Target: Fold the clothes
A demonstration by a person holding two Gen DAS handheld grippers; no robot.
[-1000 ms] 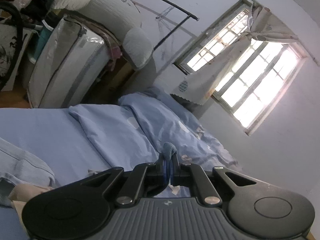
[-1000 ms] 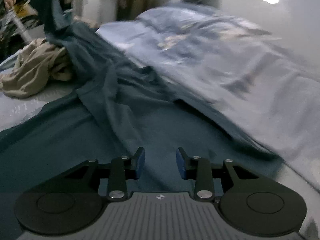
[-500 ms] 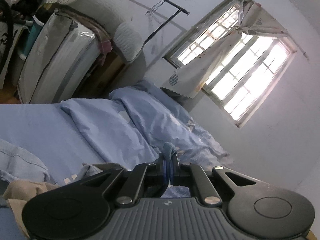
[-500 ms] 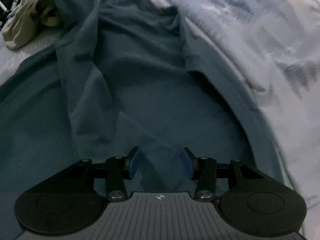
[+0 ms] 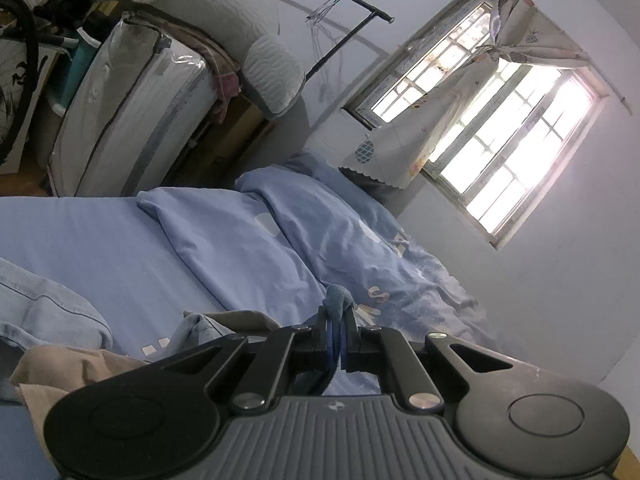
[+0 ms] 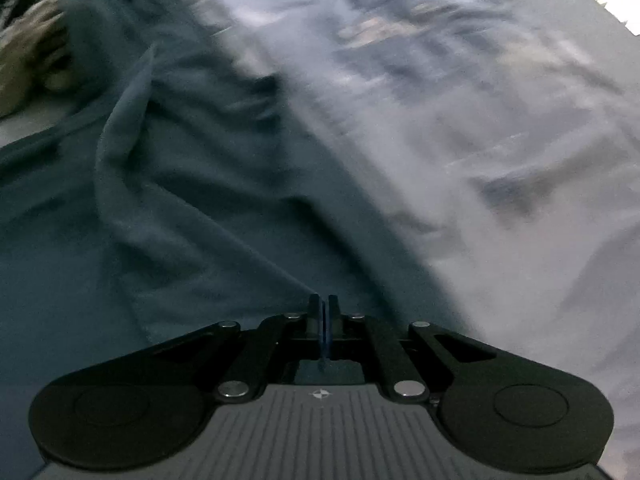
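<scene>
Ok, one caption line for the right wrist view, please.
Right gripper, jaws shut on the dark teal garment spread over a pale blue duvet; view motion-blurred.

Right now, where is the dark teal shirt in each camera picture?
Left wrist view: only a small bunch of the dark teal shirt pokes up, pinched in the left tool.
Right wrist view: it spreads over the left and middle, pinched at the right tool.
Shared landmark: the light blue quilt.

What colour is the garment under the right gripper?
Dark teal garment, plain; best seen in the right wrist view.
</scene>
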